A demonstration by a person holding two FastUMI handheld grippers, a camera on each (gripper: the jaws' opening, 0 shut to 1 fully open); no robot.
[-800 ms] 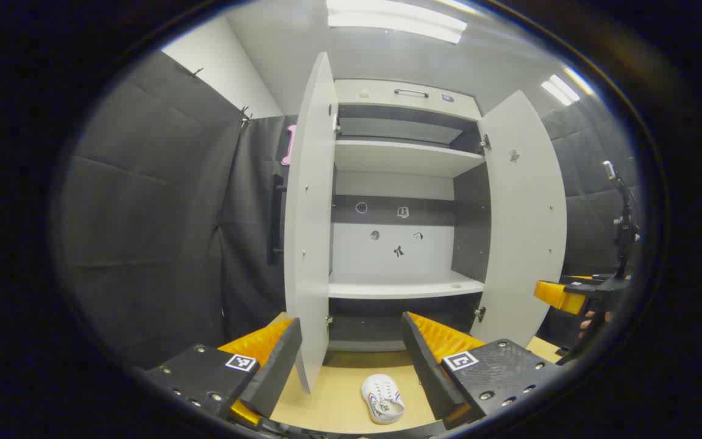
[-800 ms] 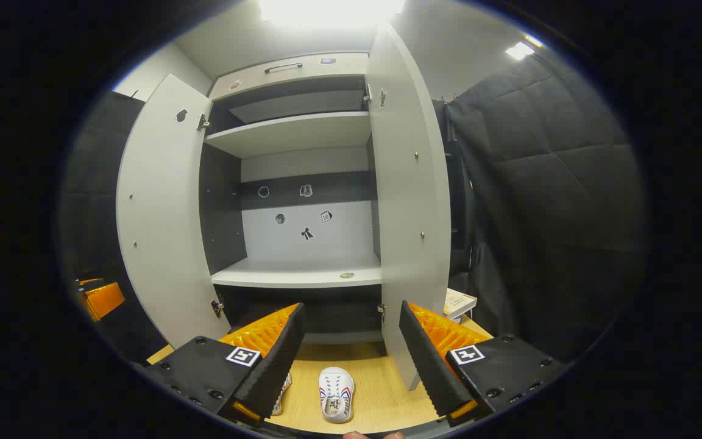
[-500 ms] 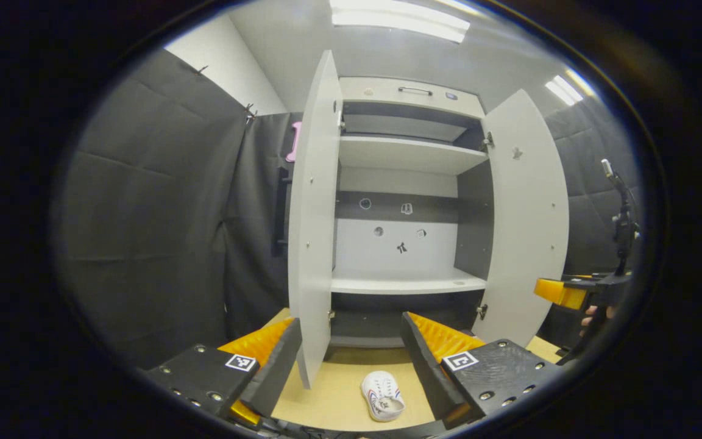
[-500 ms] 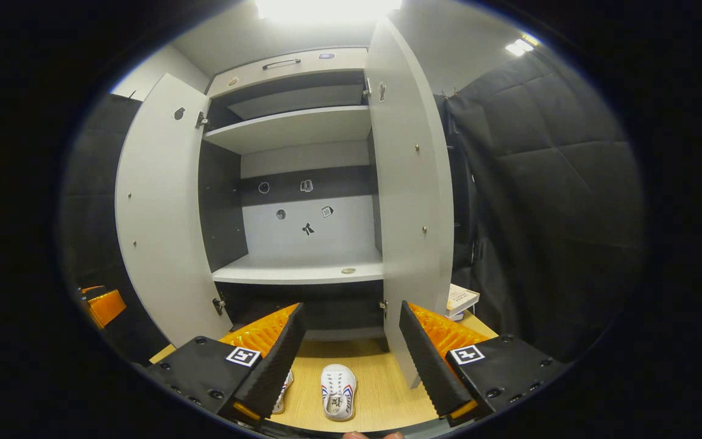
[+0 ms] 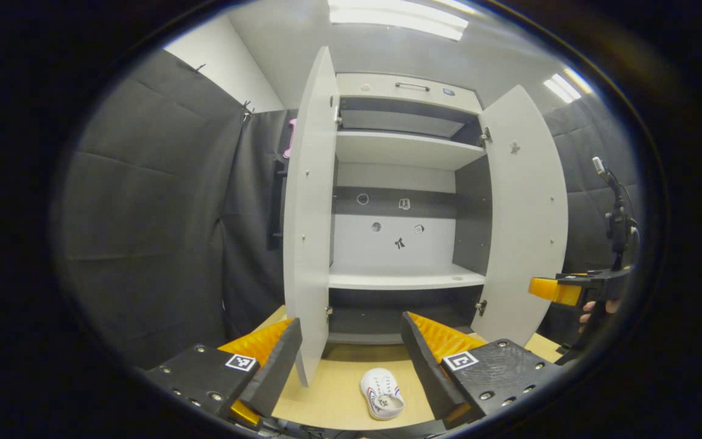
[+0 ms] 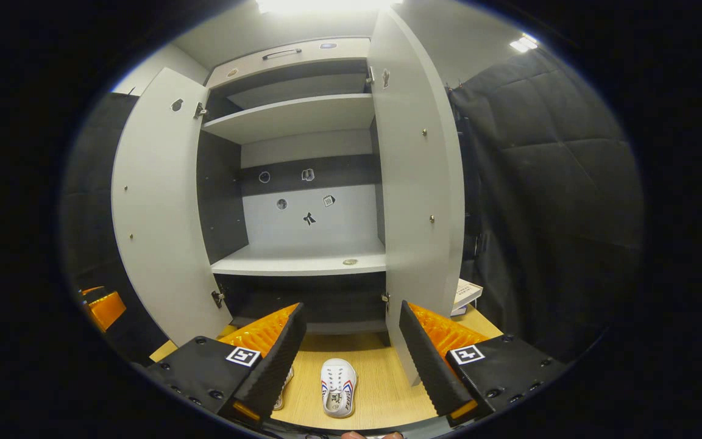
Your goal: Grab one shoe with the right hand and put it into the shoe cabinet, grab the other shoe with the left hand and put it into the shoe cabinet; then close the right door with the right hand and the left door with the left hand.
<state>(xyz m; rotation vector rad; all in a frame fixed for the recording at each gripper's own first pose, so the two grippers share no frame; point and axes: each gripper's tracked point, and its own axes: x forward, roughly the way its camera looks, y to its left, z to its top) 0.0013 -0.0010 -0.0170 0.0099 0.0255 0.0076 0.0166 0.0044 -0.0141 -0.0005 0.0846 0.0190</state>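
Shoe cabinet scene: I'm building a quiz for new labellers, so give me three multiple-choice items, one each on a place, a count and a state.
1. Where does the white shoe in the right gripper view lie?
A. On the cabinet's lower shelf
B. On the wooden floor board in front of the cabinet
C. Between shut fingers

2. How many cabinet doors stand open?
A. None
B. One
C. Two

3. How is the right gripper?
A. Open, holding nothing
B. Shut on a shoe
C. Shut on a door edge

Answers:
1 B, the shoe rests on the wooden floor board, below the lower shelf.
2 C, the left door and the right door both swing outward from the shoe cabinet.
3 A, its fingers are spread wide, with the shoe lying beyond them.
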